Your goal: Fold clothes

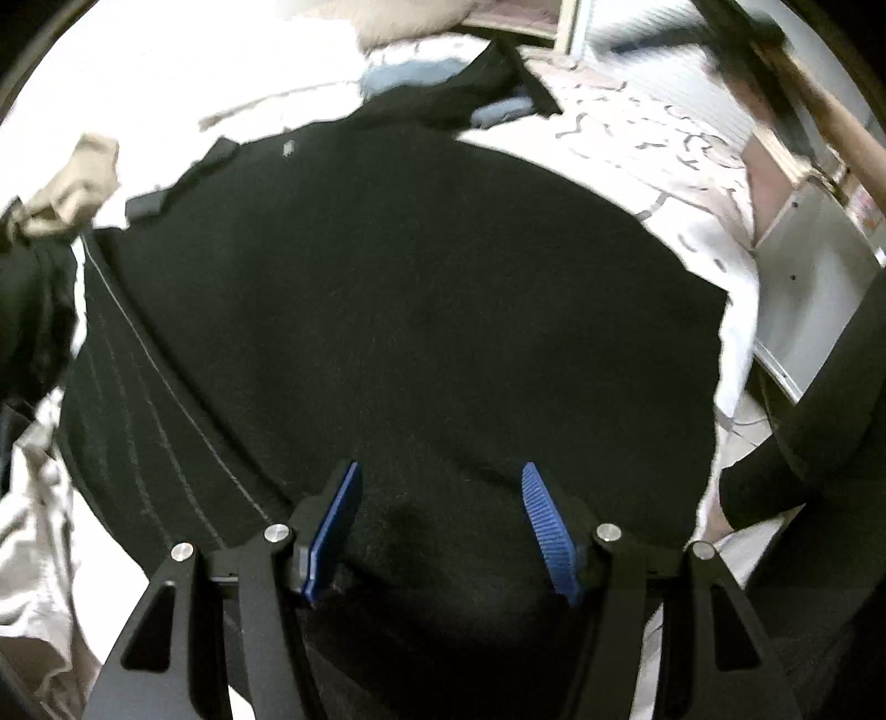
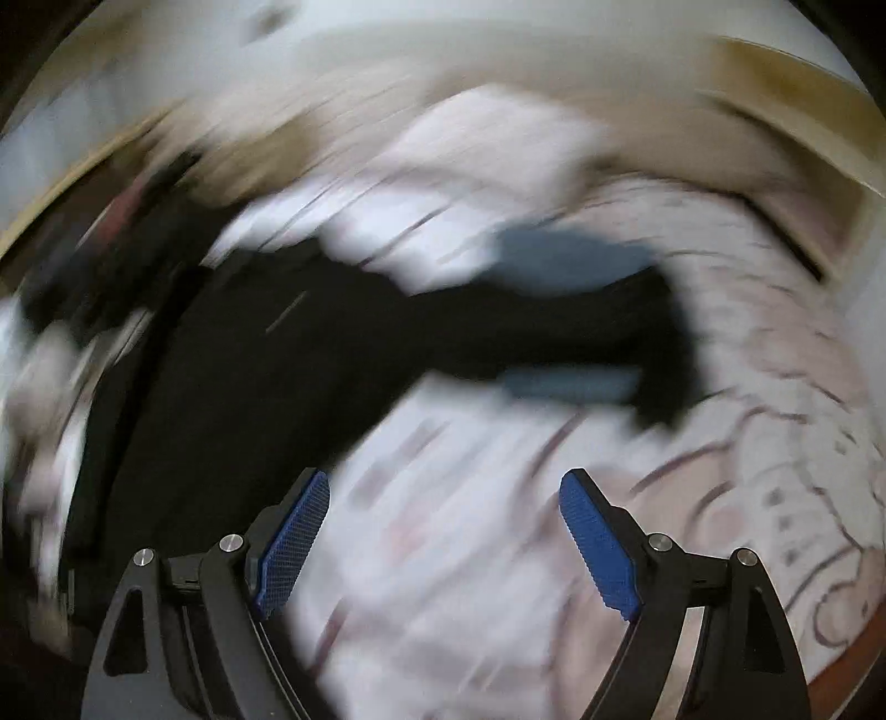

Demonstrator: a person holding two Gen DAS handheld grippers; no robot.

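Left gripper (image 1: 440, 531) fingers spread wide over the black garment (image 1: 421, 310), gripping nothing. Right gripper (image 2: 443, 545) fingers also spread, empty, beside the garment's edge above the patterned bedsheet (image 2: 747, 387).

The whole right wrist view is smeared by motion blur: the patterned white bedsheet (image 2: 720, 387) shows only streaks, and the large black knitted garment (image 2: 288, 354) loses its outline. In the left wrist view, that garment's (image 1: 415, 310) lower part is hidden behind the gripper, and a beige crumpled cloth (image 1: 72, 177) is cut by the left edge.

a home bedroom — patterned white bedsheet (image 1: 653, 149), clothes (image 1: 398, 310) spread over it, beige pillow (image 1: 382, 22)
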